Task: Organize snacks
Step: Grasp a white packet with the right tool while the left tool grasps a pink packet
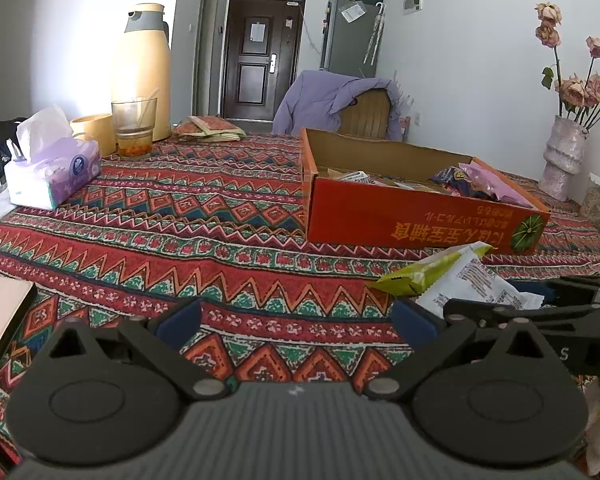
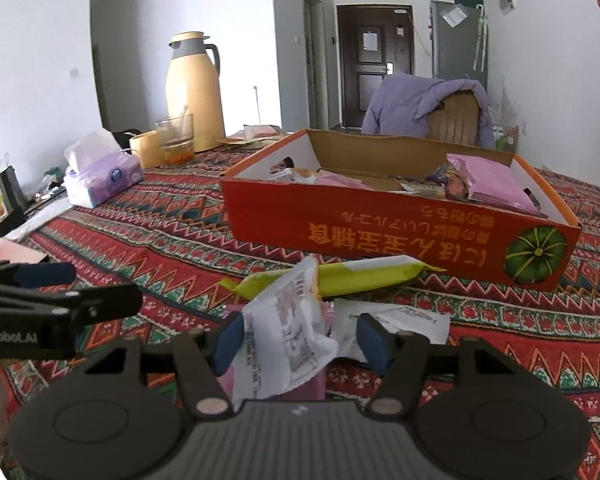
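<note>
A crumpled white snack packet [image 2: 284, 336] stands between the blue pads of my right gripper [image 2: 300, 342]. The left pad touches it, and a gap shows at the right pad, so the jaws are open around it. Behind it lie a long yellow-green packet [image 2: 340, 276] and a flat white packet [image 2: 400, 316]. Farther back sits an orange cardboard box [image 2: 380, 224] holding pink packets [image 2: 488, 184] and other snacks. My left gripper [image 1: 296, 322] hovers open over the patterned tablecloth with nothing between its fingers. The same packets [image 1: 472, 280] lie to its right, in front of the box [image 1: 400, 216].
A cream thermos [image 1: 144, 76], a glass [image 1: 134, 124], a cream mug [image 1: 94, 130] and a tissue box [image 1: 56, 172] stand at the back left. A vase of dried roses [image 1: 560, 156] is at the right. A chair draped with a purple jacket [image 1: 340, 100] is behind the box.
</note>
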### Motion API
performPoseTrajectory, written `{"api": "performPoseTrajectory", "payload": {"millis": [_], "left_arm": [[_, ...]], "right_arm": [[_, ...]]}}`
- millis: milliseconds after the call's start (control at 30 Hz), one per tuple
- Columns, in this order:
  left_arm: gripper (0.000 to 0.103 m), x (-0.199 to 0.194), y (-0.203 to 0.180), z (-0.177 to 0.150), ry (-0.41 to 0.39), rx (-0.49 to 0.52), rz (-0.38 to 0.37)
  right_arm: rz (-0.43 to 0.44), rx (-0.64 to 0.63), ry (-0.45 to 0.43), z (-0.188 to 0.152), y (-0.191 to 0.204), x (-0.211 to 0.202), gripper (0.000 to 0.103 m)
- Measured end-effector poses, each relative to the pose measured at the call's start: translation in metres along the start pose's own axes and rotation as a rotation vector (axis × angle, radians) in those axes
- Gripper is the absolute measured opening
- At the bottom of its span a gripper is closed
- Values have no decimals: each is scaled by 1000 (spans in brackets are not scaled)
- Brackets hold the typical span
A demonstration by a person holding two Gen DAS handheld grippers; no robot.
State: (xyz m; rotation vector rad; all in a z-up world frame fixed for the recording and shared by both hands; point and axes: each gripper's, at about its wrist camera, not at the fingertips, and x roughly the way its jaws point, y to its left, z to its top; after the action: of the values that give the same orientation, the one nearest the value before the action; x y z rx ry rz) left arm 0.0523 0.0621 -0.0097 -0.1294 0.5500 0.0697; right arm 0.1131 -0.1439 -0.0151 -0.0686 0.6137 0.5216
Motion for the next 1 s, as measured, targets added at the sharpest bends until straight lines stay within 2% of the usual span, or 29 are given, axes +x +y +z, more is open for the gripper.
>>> {"api": "performPoseTrajectory", "payload": {"millis": [33,67,200,267,533,900,1000], "left_arm": [[103,-1,0,0,0,-1,1],[103,-1,0,0,0,-1,3],[103,-3,-1,-1,0,1,5],[103,-4,-1,-1,1,1,6],[103,-3,-10,0,15,2,4],[103,14,-57,7,76,30,-51],[103,25,-74,10,104,45,-42]], "right_arm": [[7,-3,-4,-1,1,0,46],[17,-3,-7,-1,1,0,41],[34,-13,-24,-3,4,-4,29],[48,-9,-34,-3,4,-6,18],[41,36,-116,-1,-8,-26,15],[-72,88,-188,-5,-48,-55,15],[-99,103,-197,-7,-58,-60,15]]}}
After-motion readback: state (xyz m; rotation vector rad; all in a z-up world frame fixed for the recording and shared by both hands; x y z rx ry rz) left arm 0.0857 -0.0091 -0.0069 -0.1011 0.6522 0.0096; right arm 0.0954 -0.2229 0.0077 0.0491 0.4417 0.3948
